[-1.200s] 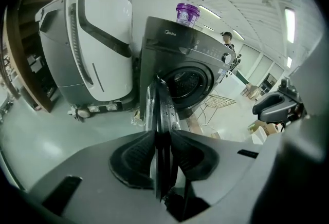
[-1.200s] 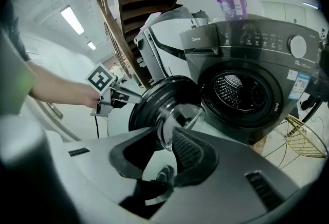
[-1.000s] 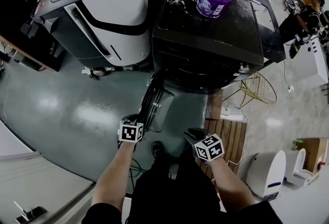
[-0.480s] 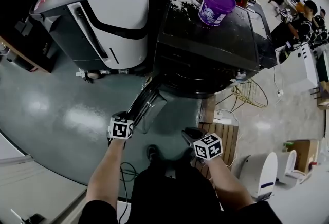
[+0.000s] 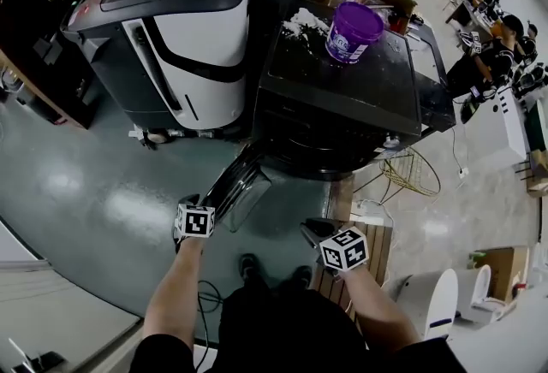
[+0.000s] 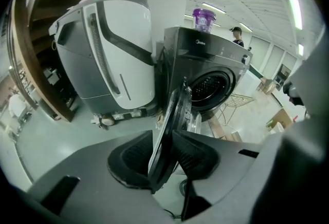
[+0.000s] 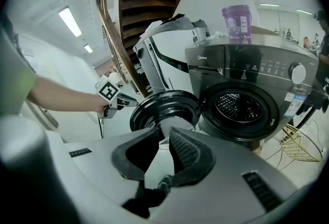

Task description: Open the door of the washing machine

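1. Jaws of your left gripper (image 6: 163, 135) are opening around the rim of the door (image 6: 175, 110), pads (image 6: 138, 155) touching it; your right gripper (image 7: 165, 133) is empty, its jaws narrowly apart.
2. Door stands swung out from the washing machine (image 5: 342, 97); if you let go now, it could swing back.

The door (image 5: 238, 188) has swung out wider. The left gripper (image 6: 163, 156) has gone left with it, its jaws opening around the door's edge.
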Motion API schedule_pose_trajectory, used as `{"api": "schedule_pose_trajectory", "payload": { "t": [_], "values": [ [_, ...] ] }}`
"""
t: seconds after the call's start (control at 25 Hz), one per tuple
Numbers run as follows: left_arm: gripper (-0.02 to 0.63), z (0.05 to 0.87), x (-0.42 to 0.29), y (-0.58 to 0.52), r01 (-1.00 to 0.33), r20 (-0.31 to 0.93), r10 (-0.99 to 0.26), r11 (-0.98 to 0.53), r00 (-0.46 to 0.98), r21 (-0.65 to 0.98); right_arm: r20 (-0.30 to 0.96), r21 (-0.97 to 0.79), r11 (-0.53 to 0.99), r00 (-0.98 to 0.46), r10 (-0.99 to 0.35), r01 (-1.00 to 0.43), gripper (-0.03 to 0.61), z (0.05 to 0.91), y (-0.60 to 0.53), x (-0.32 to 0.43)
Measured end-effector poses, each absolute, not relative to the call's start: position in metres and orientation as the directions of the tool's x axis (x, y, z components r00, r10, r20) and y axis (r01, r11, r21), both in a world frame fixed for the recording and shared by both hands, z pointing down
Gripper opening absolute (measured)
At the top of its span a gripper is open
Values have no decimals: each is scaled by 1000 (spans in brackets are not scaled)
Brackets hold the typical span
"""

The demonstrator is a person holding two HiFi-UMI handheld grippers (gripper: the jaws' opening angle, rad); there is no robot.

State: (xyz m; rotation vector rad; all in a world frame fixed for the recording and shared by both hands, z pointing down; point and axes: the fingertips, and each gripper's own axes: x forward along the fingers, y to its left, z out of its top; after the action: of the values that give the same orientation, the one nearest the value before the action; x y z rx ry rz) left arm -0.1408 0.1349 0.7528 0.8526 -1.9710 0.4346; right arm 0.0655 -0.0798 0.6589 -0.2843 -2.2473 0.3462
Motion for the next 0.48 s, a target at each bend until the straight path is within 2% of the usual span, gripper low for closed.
{"api": "schedule_pose_trajectory", "payload": {
  "t": [0.28,0.48],
  "values": [
    [124,706,-120,125,-669,807,-418,743,-418,38,688,-281,951,-664,293,129,74,640,-118,88],
    [122,670,-100,100,-603,747,-497,781,-442,163,655,-283,953,-704,275,110,69,623,-150,104]
  ]
}}
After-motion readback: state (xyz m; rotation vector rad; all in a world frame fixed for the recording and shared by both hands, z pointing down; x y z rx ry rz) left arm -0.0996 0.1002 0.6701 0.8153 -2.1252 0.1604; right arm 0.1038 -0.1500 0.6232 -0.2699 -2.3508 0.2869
